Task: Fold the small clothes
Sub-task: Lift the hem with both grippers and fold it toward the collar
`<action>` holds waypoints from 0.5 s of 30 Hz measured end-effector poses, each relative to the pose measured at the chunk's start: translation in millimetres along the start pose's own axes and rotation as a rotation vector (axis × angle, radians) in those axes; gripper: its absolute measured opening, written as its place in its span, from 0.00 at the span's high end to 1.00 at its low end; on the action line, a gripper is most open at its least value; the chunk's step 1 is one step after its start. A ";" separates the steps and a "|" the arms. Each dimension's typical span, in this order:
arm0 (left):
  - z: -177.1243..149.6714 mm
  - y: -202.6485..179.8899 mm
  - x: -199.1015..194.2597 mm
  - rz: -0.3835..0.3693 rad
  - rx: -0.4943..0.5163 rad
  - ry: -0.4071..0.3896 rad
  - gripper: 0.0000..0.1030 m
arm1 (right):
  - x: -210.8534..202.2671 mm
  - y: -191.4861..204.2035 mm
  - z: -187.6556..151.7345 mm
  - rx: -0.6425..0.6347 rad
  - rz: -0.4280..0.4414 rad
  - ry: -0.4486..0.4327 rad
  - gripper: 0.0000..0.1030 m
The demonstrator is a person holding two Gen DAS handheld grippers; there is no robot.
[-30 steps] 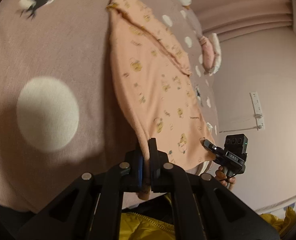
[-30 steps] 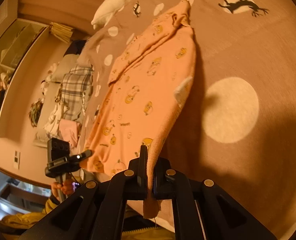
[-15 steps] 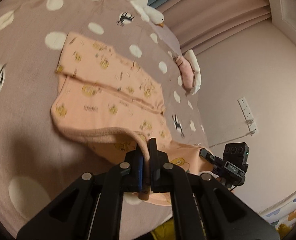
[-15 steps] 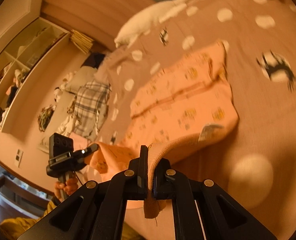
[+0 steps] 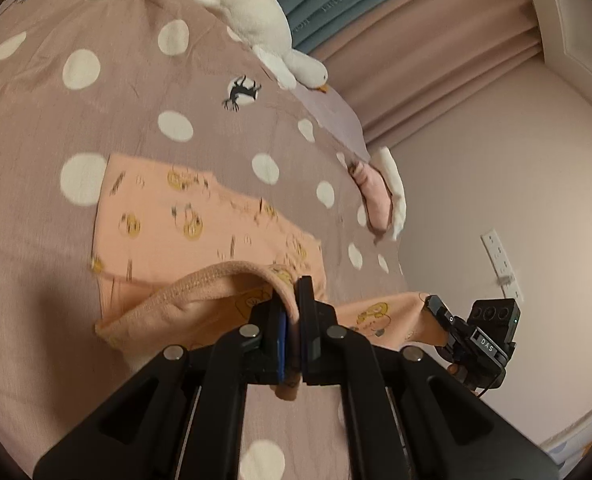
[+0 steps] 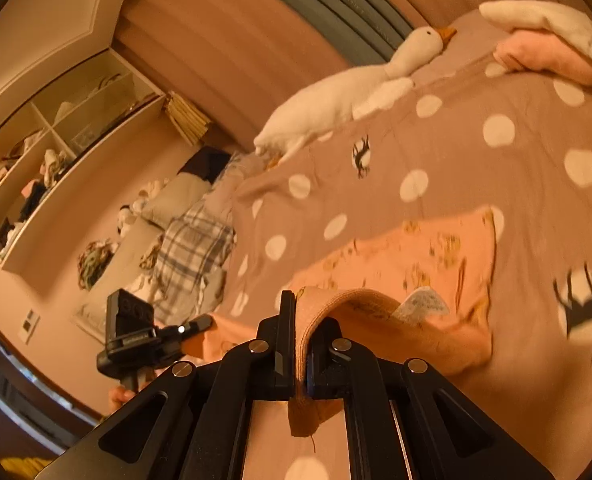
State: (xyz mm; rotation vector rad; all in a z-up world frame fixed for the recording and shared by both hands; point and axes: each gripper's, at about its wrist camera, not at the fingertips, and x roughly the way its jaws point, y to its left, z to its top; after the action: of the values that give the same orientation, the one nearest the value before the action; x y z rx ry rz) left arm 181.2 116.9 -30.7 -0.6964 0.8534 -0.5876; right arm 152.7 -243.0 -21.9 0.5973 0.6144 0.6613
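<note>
Polka-dotted mauve bedspread [image 5: 127, 92] fills the scene, a plush goose [image 6: 336, 100] lying at its far edge. Peach printed garment [image 5: 199, 220] lies mid-bed, its near hem lifted, clamped at each end by the closed left gripper [image 5: 291, 312] and right gripper [image 6: 302, 328].

Both the left gripper [image 5: 291, 300] and right gripper [image 6: 302, 320] have risen, carrying the peach garment [image 5: 183, 220] hem (once flat) over its far half.
</note>
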 end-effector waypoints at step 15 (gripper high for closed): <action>75.8 63.0 75.0 0.148 -0.129 -0.002 0.96 | 79.8 -90.9 56.8 0.194 -0.148 0.061 0.94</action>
State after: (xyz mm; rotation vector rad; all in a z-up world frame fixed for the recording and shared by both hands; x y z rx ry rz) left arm 295.4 127.3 -77.6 -0.7429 0.9378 -0.4014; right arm 275.6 -262.1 -70.8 0.7060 0.7779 0.4859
